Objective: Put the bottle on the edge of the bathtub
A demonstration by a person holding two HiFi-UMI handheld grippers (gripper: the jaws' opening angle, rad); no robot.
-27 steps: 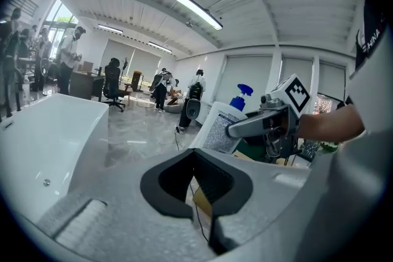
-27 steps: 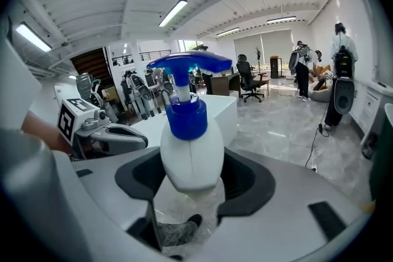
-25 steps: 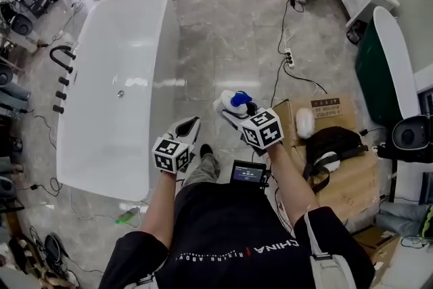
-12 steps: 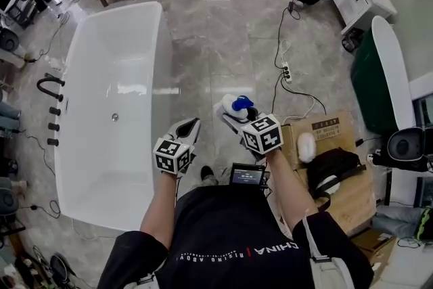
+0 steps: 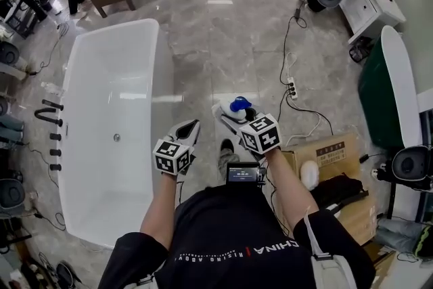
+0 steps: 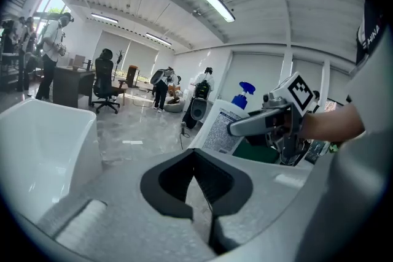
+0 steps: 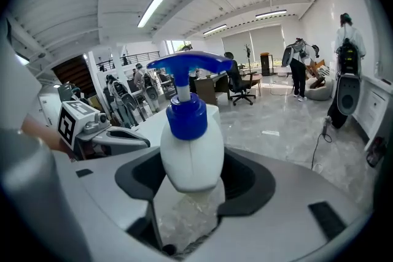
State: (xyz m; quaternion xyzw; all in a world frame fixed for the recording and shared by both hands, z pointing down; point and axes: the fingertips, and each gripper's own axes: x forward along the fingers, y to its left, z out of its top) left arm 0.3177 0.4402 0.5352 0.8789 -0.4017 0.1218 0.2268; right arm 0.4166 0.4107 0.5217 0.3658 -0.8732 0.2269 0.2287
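Polished grey tile floor (image 5: 223, 44) under both sets of jaws, in a big open room with strip lights, desks and people far ahead. Right gripper (image 7: 191, 184) clamped wide on a white bottle (image 7: 191, 150) with a blue pump top, pads pressing its lower body from both sides, pump end pointing out ahead of the jaws. Held in the air over the floor, well apart from the white bathtub (image 5: 164, 71) lying off to the left, beyond the left gripper (image 6: 195, 172). Left jaws closed together at the tips, empty, pointed forward just left of the bottle. Black taps (image 5: 49, 115) along the tub's far rim. To the right of the right jaws, a cardboard box (image 5: 325, 145) with a black bag (image 5: 338, 189) beside it. Ahead and right, a power strip (image 5: 293, 86) with a cable (image 5: 284, 30) trailing across the floor. Further right, a dark green shape with a white rim (image 5: 379, 88), possibly a second tub. Bare floor between the bottle and the bathtub's near rim
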